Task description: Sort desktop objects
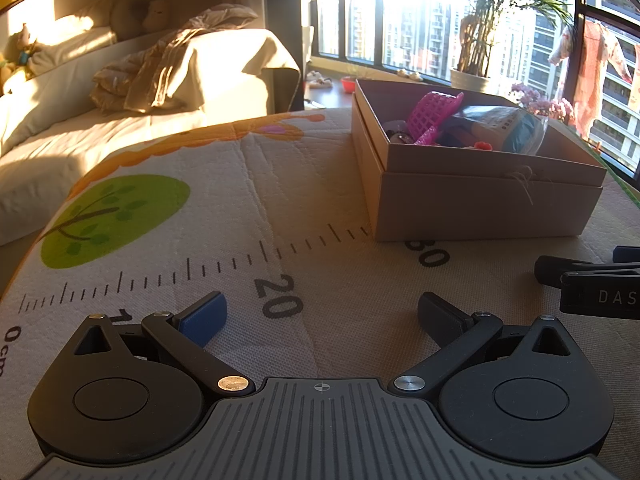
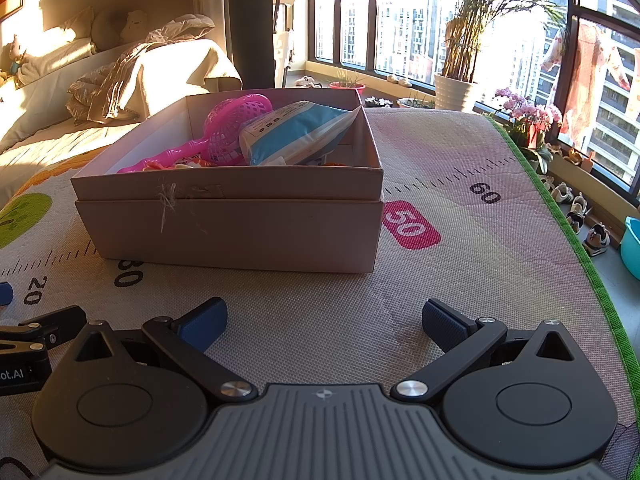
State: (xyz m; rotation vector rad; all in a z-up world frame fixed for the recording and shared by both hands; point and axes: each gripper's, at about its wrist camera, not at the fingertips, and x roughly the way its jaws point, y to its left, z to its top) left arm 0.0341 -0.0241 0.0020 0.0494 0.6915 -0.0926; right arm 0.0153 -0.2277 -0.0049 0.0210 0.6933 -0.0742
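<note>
Box [image 2: 228, 236] sits on the mat [image 2: 460, 280], ahead of both grippers, lid nested under its base. Inside: pink scoop [image 2: 224, 132], blue-white pouch [image 2: 292, 134], small orange and red bits along the near wall, too hidden to identify. No loose objects visible on the mat in either view; judgement: sorting looks complete or nearly so, unless items lie outside the frames. Risks from here: pouch stands tilted against the back right corner and rises above the rim, so a nudge to the box could tip it out; scoop handle lies near the front wall and could snag a finger reaching in; box is light cardboard on a soft mat, so a push from either gripper would likely slide it. The two grippers lie close side by side, so a careless swing could knock one against the other. Left gripper [image 1: 320, 320]: jaws wide apart, nothing between them, low over the mat near the printed 20; contact with the mat cannot be told. Right gripper [image 2: 324, 320]: jaws wide apart, empty, in front of the box and clear of it.
</note>
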